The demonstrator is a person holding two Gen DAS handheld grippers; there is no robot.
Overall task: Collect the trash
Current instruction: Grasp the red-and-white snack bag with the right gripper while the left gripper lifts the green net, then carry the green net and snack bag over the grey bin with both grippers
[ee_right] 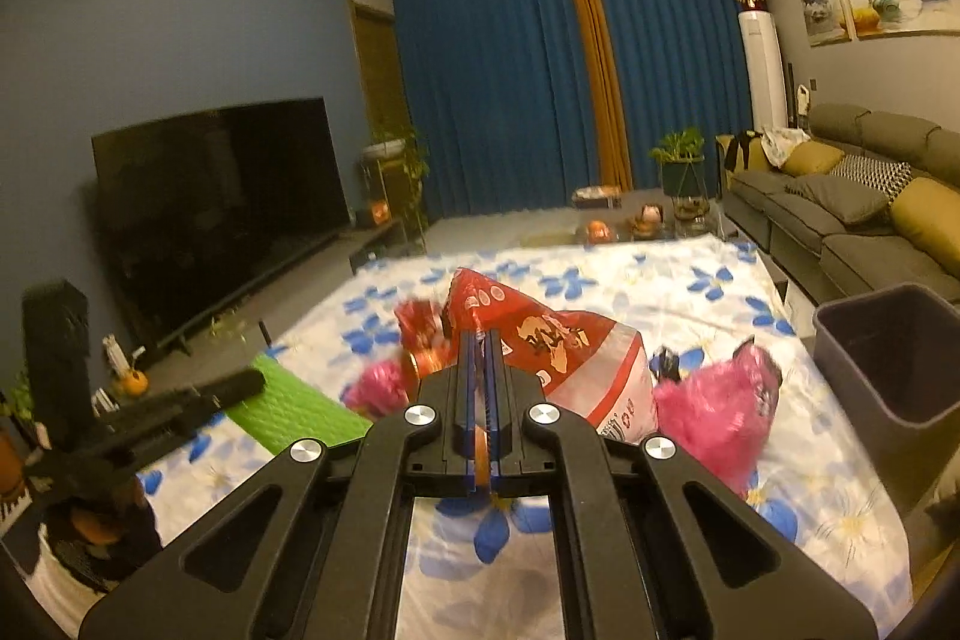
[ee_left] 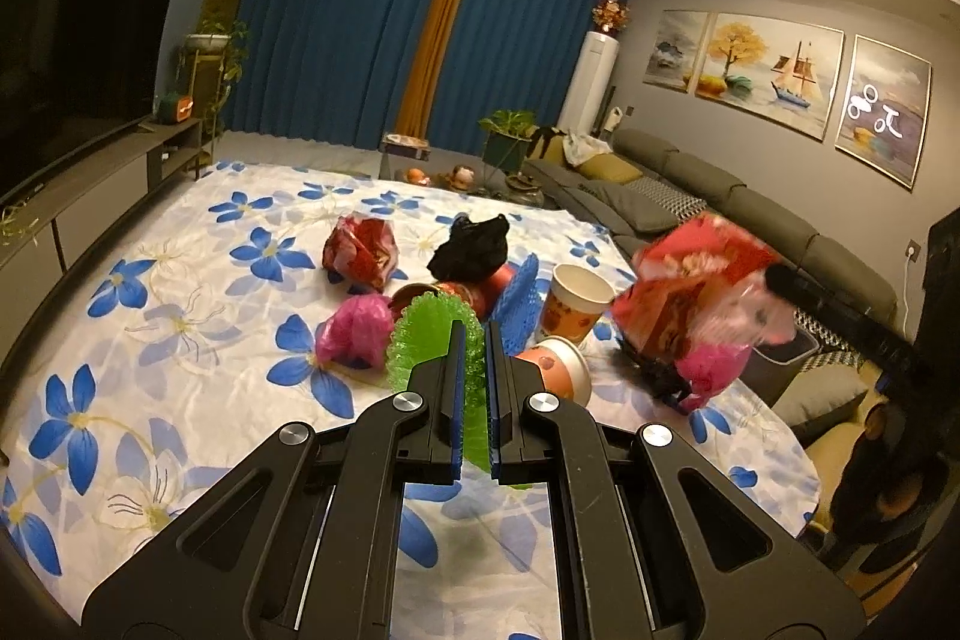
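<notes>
My left gripper (ee_left: 474, 334) is shut on a green foam net (ee_left: 429, 340) and holds it over the flowered tablecloth (ee_left: 180, 340). My right gripper (ee_right: 478, 340) is shut on a red and white plastic bag (ee_right: 564, 358), lifted above the table; a pink bag (ee_right: 720, 412) hangs with it. The same bundle shows blurred at the right of the left wrist view (ee_left: 702, 292). On the table lie a red wrapper (ee_left: 360, 250), a black bag (ee_left: 474, 250), a pink bag (ee_left: 354, 328), a blue foam net (ee_left: 519, 298) and two paper cups (ee_left: 573, 304).
A dark grey trash bin (ee_right: 888, 358) stands at the table's right edge. A grey sofa (ee_left: 690, 196) runs along the right wall. A TV (ee_right: 222, 208) on a low cabinet is to the left. A coffee table and plants stand beyond the table's far edge.
</notes>
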